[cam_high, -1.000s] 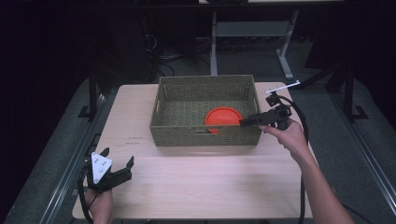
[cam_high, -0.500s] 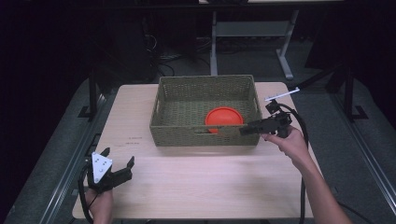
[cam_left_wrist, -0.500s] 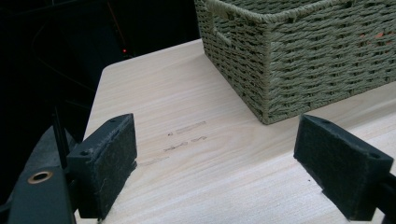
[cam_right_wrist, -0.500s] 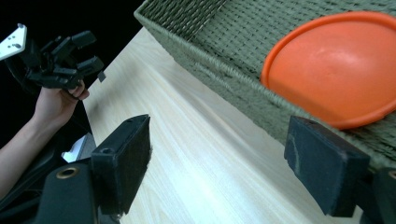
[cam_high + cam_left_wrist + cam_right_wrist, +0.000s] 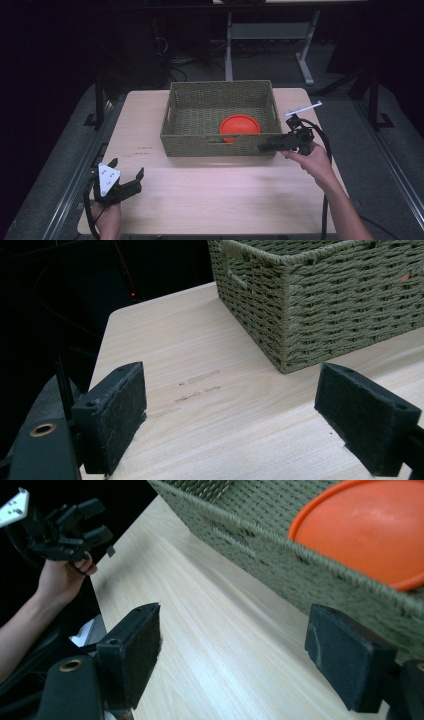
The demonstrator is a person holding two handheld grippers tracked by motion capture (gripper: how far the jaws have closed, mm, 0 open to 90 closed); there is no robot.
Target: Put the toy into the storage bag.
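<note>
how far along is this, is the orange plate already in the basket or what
Done: the orange plate lies inside the woven basket, near its front right corner. In hand: nothing. The right gripper is open and empty, just outside the basket's front right corner above the table. The left gripper is open and empty near the table's front left corner. Left: probably only moving the right gripper clear, since no other loose item lies on the table.

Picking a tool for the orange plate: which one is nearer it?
Right. The right tool hangs just outside the basket near the orange plate; the left tool sits off at the table's near-left corner.
</note>
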